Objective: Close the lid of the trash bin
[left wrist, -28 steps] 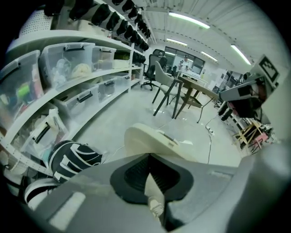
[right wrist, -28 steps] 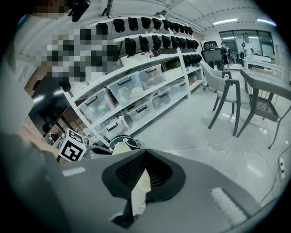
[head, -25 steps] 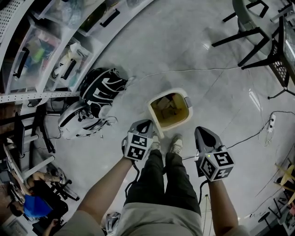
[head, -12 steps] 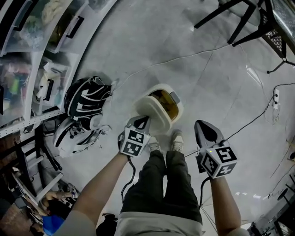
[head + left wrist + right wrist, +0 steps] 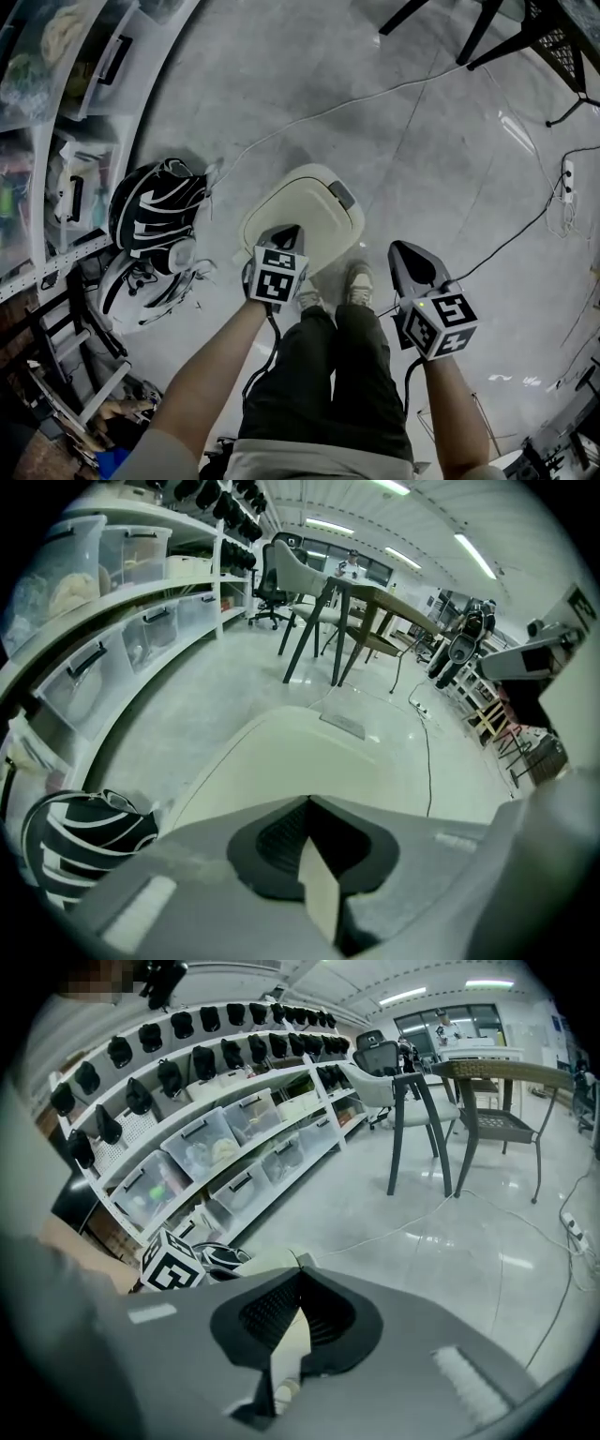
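Lowered since a second ago, the cream lid [image 5: 302,208] now lies flat over the trash bin [image 5: 246,249], and the bin's mouth is covered. Left gripper [image 5: 287,232]: jaws together, nothing held, tip above the lid's near edge; contact cannot be confirmed. Right gripper [image 5: 405,251]: jaws together, nothing held, just right of the bin, apart from it. A black-and-white bag [image 5: 150,211] lies left of the bin.
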Tool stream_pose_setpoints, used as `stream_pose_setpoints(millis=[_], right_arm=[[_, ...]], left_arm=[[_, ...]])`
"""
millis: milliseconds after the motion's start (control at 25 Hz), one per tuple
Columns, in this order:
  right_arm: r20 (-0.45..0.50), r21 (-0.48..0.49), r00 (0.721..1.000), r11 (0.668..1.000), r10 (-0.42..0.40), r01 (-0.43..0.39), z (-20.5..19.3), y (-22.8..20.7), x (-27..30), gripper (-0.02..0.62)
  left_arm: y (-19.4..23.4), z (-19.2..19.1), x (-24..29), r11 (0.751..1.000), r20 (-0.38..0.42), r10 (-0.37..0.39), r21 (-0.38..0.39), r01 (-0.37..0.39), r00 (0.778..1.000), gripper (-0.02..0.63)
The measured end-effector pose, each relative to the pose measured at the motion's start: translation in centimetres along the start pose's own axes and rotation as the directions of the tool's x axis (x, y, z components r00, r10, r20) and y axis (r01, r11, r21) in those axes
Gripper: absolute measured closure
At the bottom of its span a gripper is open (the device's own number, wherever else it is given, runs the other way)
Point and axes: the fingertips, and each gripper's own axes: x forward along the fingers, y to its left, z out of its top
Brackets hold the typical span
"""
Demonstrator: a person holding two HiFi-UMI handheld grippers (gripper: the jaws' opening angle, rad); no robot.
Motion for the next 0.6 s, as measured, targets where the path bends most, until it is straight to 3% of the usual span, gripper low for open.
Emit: stream_pose_setpoints(millis=[160, 360, 600], right_arm=[[0.005, -0.006, 1.000, 1.000, -0.019, 0.019, 0.0, -1.6, 0.0, 0.592], [0.007, -0.026, 1.000, 1.000, -0.014, 0.014, 1.5, -0.8, -2.0, 0.592], [0.038, -0.056, 0.999, 0.998, 0.026, -0.023, 6.9, 3.3, -7.0, 0.592]], left_arm=[[0.2, 0.1, 0.3, 0.999, 0.006, 0.009, -0.052, -0.009, 1.000, 0.603], [-0.4, -0.7, -2.0, 0.999, -0.033, -0.006, -0.032, 0.005, 0.999, 0.603], [-0.9, 5.7, -10.1, 1.000, 0.093, 0.017, -0.008, -0.016, 0.996, 0.603]])
